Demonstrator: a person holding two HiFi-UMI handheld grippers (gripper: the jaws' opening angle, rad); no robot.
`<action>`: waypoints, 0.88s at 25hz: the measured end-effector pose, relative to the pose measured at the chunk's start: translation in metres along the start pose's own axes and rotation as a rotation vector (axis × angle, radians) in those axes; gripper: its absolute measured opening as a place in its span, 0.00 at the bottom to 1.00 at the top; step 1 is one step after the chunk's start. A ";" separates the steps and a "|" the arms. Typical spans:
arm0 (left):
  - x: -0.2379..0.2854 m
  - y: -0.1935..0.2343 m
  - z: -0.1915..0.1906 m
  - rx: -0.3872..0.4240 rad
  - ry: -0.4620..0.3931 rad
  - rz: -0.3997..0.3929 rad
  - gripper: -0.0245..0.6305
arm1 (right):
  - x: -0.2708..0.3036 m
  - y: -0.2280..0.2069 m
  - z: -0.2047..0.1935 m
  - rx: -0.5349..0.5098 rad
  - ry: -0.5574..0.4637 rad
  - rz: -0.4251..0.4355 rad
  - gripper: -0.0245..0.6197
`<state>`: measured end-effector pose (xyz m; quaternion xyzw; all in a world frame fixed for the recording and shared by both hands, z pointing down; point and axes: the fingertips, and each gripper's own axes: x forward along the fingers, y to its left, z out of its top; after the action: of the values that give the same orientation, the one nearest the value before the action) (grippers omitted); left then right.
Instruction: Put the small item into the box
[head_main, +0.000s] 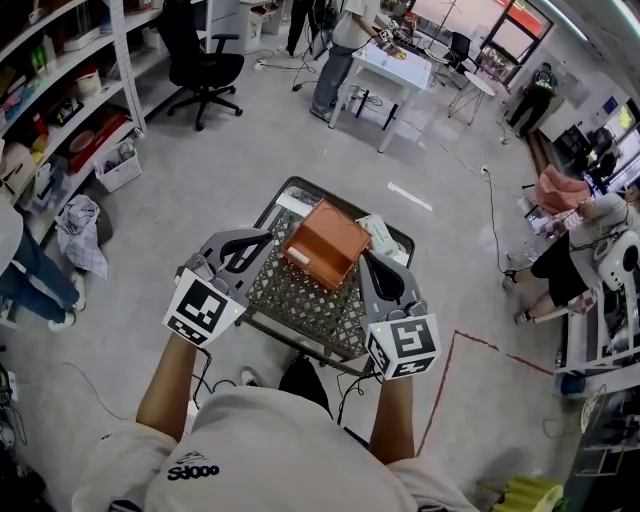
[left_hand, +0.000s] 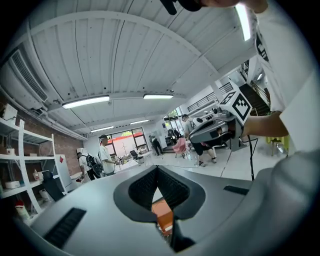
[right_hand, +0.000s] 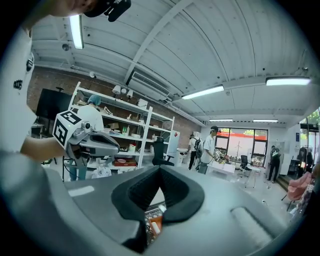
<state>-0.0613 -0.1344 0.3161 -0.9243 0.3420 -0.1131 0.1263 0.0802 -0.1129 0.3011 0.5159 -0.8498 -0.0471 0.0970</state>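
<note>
Both grippers are held level over the bench (head_main: 300, 312), a dark-framed stand topped with an open diamond-pattern metal mesh. On the mesh an orange-brown, flat-sided cardboard box (head_main: 327, 240) is seen, set skewed with one corner toward 12 o'clock. A small white oblong item (head_main: 297, 256) is picked out at the box's 8 o'clock edge; whether it lies inside or against the box cannot be told. A pale, crinkled plastic packet (head_main: 381, 236) is spotted at the box's 2 o'clock.

The left gripper (head_main: 262, 238), smooth grey plastic with ribbed black pads, is closed with its pads pressed together and nothing between them. It is placed just beside the box at 9 o'clock. The right gripper (head_main: 368, 258), of the same make, is likewise closed and empty, and is found at the box's 4 o'clock, close against its edge. The box and white item are glimpsed below the jaws in both gripper views, framed by mesh.
</note>
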 end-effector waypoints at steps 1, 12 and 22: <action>-0.001 -0.001 0.001 -0.001 -0.003 -0.002 0.04 | 0.000 0.001 0.000 -0.002 0.003 0.003 0.05; -0.004 0.004 -0.012 0.001 0.023 0.022 0.04 | 0.005 0.012 -0.007 -0.011 0.022 0.036 0.05; -0.003 0.003 -0.016 -0.004 0.026 0.010 0.04 | 0.005 0.014 -0.013 -0.003 0.026 0.036 0.05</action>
<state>-0.0706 -0.1372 0.3302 -0.9213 0.3485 -0.1237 0.1206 0.0683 -0.1104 0.3172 0.5008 -0.8577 -0.0399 0.1097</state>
